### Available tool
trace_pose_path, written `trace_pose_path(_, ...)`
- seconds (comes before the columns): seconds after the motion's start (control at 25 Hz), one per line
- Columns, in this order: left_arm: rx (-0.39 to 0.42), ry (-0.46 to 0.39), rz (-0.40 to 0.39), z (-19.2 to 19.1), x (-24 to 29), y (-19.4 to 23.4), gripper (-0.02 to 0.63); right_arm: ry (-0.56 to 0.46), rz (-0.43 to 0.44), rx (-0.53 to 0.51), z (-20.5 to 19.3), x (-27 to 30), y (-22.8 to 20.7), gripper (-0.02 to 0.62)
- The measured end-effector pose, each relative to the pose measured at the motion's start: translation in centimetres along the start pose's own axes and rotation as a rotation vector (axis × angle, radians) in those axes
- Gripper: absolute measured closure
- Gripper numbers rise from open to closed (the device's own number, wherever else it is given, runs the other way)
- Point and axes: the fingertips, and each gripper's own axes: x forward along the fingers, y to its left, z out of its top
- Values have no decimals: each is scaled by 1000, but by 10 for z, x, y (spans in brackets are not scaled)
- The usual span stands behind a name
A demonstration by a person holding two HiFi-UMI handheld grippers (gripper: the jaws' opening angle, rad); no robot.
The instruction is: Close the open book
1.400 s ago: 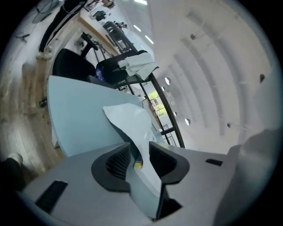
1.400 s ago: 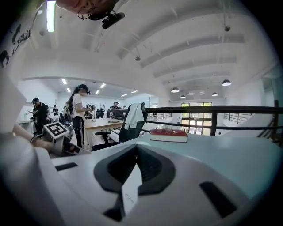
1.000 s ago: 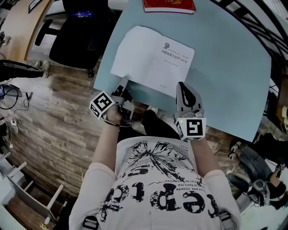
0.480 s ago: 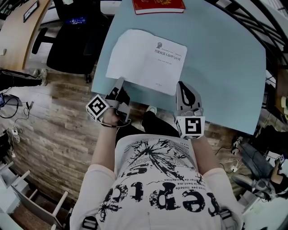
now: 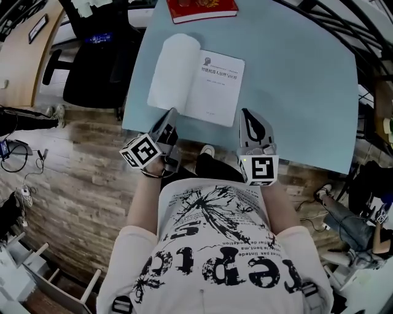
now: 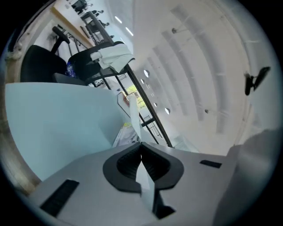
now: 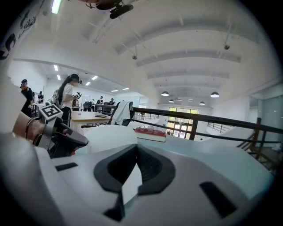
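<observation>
Grip first: left gripper is clamped tight on the near edge of the left leaf of the open book (its own view shows a thin white sheet edge-on between the pads). A sec ago those jaws stood half apart at that corner, w/ the book lying flat and wide. Now the leaf is raised and curling toward the spine, so the left half looks much narrower. By that, the close is under way but early: the leaf has yet to swing over onto the printed page. Right gripper hovers just off the book's near right corner, jaws together, nothing in them. The book lies near the front edge of the pale blue table. A red book sits beyond it, cut off at the frame top. Can't tell whether the pinch takes the cover too or only a few pages; the curl hides that.
</observation>
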Motion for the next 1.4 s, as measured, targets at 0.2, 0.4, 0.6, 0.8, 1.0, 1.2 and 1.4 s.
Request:
trace_pose_path(0.2,159,101,5,-19,18,-15,588,-1,-31,17,-4,-8,-13,584)
trace_pose_path(0.4,313,236,17,-51,42,-23,586,6,-70,41,-11,-16,-31,584)
trace_pose_path(0.6,498,385,56,-85,58,-18,586,26,-101,71,-23,-21,-48,584)
trace_pose_path(0.8,565,476,99,-108,63,-5,584,44,-123,100,-34,-23,-62,584)
trace_pose_path(1.0,591,568,163,-123,68,5,550,54,-138,119,-39,-22,-70,584)
trace_pose_path(1.2,598,618,119,-135,69,-7,419,56,-151,118,-37,-21,-79,584)
trace_pose_path(1.4,598,627,82,-139,69,-16,376,54,-153,146,-32,-17,-82,584)
